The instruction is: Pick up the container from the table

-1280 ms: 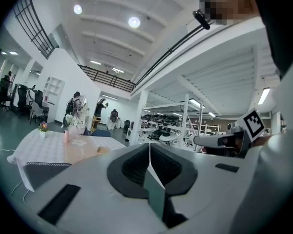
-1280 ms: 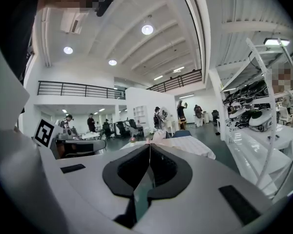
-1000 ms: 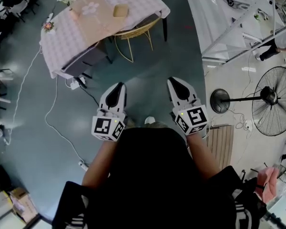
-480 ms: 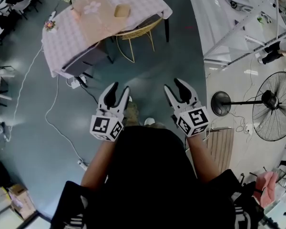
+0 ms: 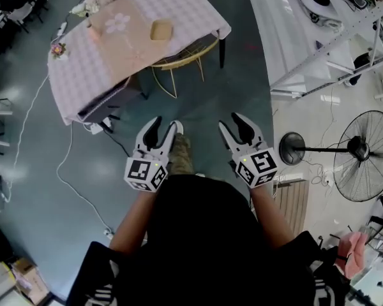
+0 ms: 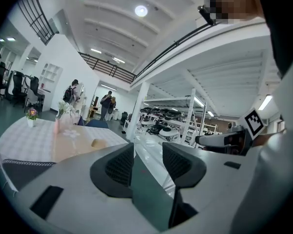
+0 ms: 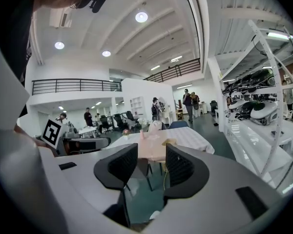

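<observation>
Left tool (image 5: 162,128) and right tool (image 5: 233,123) wide, empty — approach the desk (image 5: 76,69), centre on the container (image 5: 161,29) before closing.

A pale checked cloth (image 5: 73,75), soft and matt, drapes the long table (image 5: 198,11), with a smooth peach mat (image 5: 118,37) laid over it. The small tan container (image 5: 161,29) looks matt; its material is unclear. The yellow chair (image 5: 179,59) has a thin metal wire frame. The dark teal floor (image 5: 45,171) is smooth and glossy. The left gripper (image 5: 163,125) and right gripper (image 5: 232,121) have matt white plastic shells and black ribbed pads (image 6: 118,168).
</observation>
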`<move>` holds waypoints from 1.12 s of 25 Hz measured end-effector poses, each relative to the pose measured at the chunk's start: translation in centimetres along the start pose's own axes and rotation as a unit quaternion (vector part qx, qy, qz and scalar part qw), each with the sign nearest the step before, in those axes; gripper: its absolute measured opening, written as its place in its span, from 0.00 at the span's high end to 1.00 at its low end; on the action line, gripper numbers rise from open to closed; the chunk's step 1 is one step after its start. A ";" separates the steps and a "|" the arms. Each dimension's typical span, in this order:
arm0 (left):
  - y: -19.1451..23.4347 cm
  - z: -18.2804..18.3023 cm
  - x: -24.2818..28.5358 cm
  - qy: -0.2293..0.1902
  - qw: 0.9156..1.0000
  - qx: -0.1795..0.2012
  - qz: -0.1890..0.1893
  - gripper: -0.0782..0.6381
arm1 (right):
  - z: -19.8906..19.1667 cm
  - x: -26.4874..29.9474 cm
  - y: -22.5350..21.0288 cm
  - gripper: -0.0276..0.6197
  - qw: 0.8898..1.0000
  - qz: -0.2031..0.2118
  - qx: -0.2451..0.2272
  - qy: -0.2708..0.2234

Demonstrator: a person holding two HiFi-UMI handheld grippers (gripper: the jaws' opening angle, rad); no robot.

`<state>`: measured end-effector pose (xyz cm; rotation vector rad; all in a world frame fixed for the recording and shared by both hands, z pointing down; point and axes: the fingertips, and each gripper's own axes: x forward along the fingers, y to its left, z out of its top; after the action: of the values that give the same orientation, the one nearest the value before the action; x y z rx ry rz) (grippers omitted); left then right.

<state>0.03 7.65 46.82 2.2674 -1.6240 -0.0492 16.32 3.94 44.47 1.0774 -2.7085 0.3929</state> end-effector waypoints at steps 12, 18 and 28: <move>17.8 2.2 19.4 0.063 0.997 0.020 -0.029 0.66 | 8.0 18.9 -5.9 0.73 0.999 -0.025 -0.005 0.024; 25.6 -3.0 28.7 0.154 0.986 0.040 -0.045 0.66 | 8.1 25.3 -7.8 0.73 0.998 -0.043 0.030 0.036; 32.8 -9.5 38.3 0.250 0.965 0.066 -0.042 0.66 | 6.4 29.4 -9.7 0.73 0.992 -0.075 0.076 0.065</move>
<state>-14.59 -34.43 72.22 2.2005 -1.2927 0.5802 1.51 -23.76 48.32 1.2395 -2.4977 0.6289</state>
